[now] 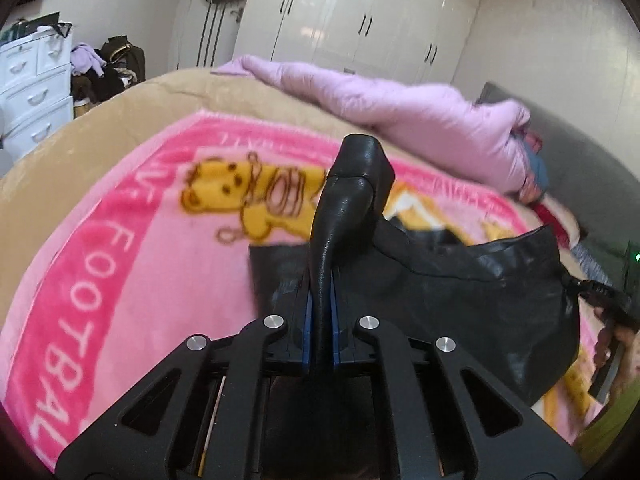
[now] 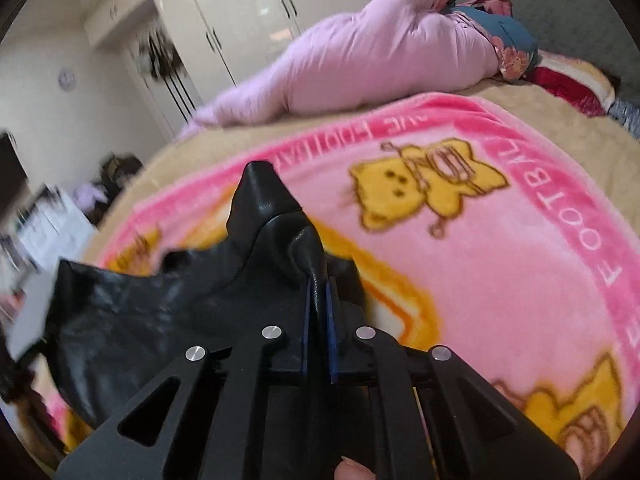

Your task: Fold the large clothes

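A black leather-like garment (image 1: 472,300) hangs above a pink bear-print blanket (image 1: 132,264) on the bed. My left gripper (image 1: 320,280) is shut on one corner of the garment, which bunches up between the fingers. My right gripper (image 2: 318,288) is shut on another corner of the black garment (image 2: 132,312), and the cloth sags to the left between the two. The right gripper also shows at the right edge of the left wrist view (image 1: 596,292).
A rolled lilac duvet (image 1: 400,108) lies across the far side of the bed, with pillows (image 2: 568,80) by the grey headboard (image 1: 580,152). White wardrobes (image 1: 360,16) line the back wall. White drawers (image 1: 32,92) and piled clothes stand at the left.
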